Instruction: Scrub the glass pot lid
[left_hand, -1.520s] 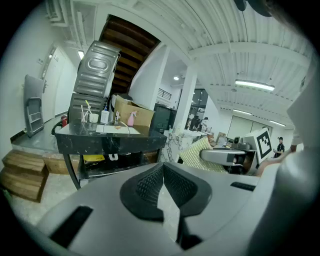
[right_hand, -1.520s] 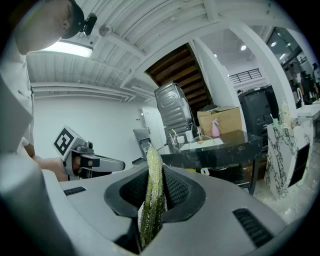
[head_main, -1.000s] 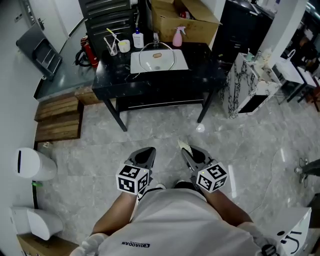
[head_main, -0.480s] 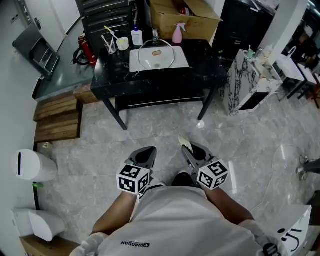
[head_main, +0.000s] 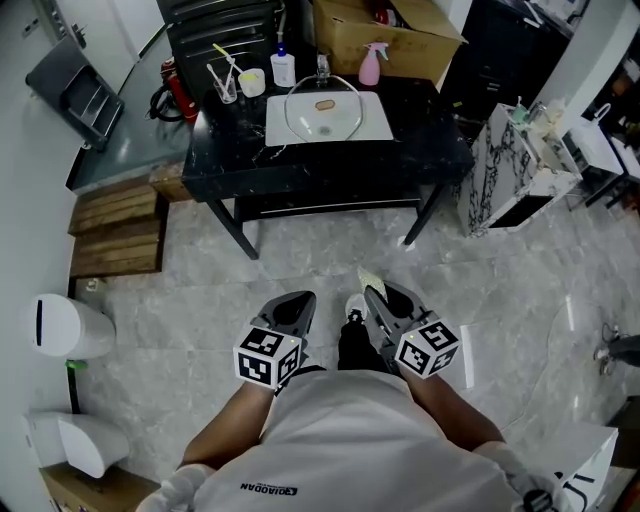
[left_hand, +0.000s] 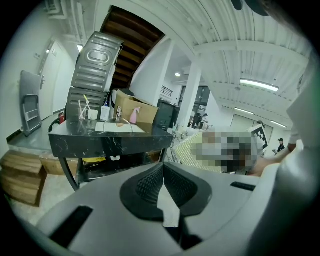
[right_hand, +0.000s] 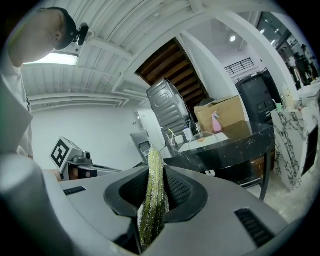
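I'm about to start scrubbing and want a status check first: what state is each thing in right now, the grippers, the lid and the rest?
Left hand-held gripper: shut, empty.
Right hand-held gripper: shut on the green scrub pad.
Glass pot lid: lying knob up on the white mat, untouched.
Cardboard box: open.
Pink spray bottle: upright.

The right tool (right_hand: 155, 172) has its jaws pressed onto a green and yellow scouring pad (right_hand: 151, 210), which sits edge-on and rises past the tips. Beyond it, a black marbled bench (right_hand: 235, 145) carries a glass pot lid (right_hand: 204, 135) and a pink spray bottle (right_hand: 215, 123). A cardboard box (right_hand: 225, 111) stands behind them.
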